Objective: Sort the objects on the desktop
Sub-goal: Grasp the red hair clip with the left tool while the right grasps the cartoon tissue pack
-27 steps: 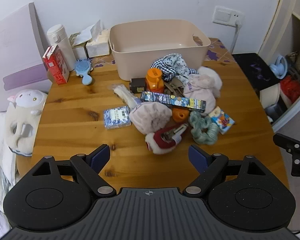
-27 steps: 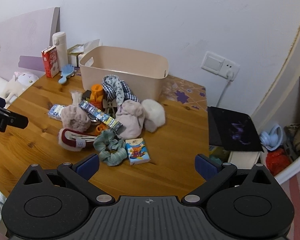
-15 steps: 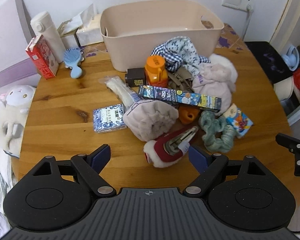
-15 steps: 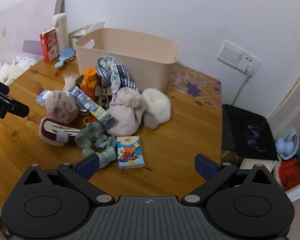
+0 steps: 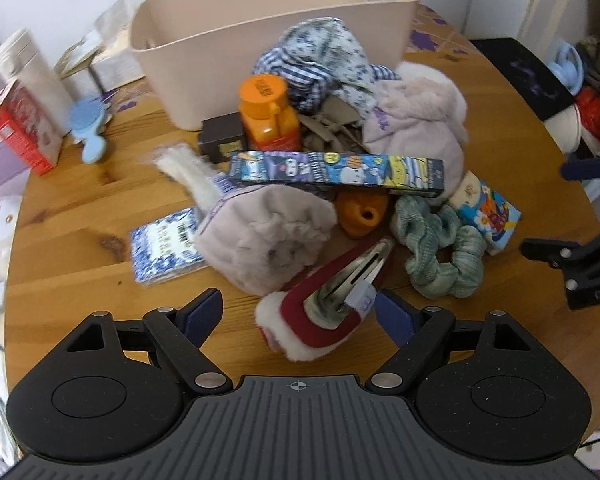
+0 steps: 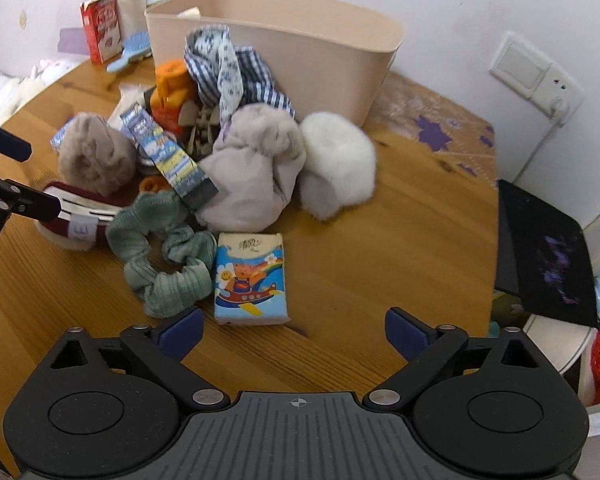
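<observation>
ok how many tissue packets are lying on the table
2. A blue-and-white patterned packet lies left of the pile, partly under a plush piece; a cartoon bear packet lies beside the green scrunchie. More may be buried.

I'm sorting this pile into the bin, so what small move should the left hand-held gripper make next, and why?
Probably ease the left hand-held gripper a little further down and close on the red hair clip. Its jaws stand open with the clip already between the fingers, at the near edge of the pile with bare table beside it. The beige bin waits behind.
</observation>
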Demonstrator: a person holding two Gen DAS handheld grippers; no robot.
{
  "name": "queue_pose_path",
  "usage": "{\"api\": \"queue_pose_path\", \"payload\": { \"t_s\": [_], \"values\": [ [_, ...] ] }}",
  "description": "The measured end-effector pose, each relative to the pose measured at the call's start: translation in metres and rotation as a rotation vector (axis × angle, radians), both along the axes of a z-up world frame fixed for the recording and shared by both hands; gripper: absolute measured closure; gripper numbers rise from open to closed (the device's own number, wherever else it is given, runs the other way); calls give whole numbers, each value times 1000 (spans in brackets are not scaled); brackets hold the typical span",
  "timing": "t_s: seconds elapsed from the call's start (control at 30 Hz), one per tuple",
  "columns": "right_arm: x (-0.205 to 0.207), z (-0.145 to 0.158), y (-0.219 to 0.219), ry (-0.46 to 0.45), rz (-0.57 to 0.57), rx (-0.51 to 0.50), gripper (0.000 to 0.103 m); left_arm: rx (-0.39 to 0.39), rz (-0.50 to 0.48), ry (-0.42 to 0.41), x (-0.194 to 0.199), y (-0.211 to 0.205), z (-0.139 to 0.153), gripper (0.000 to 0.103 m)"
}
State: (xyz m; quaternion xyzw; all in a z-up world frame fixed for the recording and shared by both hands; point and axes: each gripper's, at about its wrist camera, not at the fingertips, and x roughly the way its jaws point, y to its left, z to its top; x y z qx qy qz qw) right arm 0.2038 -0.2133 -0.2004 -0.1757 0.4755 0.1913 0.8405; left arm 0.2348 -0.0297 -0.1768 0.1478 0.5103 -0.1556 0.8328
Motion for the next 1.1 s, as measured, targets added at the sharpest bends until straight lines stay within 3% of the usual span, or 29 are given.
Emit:
{"api": "queue_pose_path", "payload": {
  "t_s": [0.17, 0.27, 0.43, 0.57, 0.77, 1.1],
  "values": [
    [8, -11, 1, 24, 28, -3, 10, 42, -75, -9, 0, -11, -10, 19],
    [10, -15, 2, 34, 34, 2, 13, 60, -127, -3, -1, -17, -16, 26],
    [14, -21, 6, 47, 46, 9, 16, 84, -161, 12, 0, -23, -26, 30],
    [17, -22, 8, 48, 61, 20, 18, 98, -184, 36, 1, -27, -33, 42],
    [17, -21, 7, 64, 89, 47, 28, 94, -192, 70, 3, -27, -38, 52],
    [18, -20, 11, 68, 93, 75, 27, 54, -153, 116, 4, -22, -37, 57]
  ]
}}
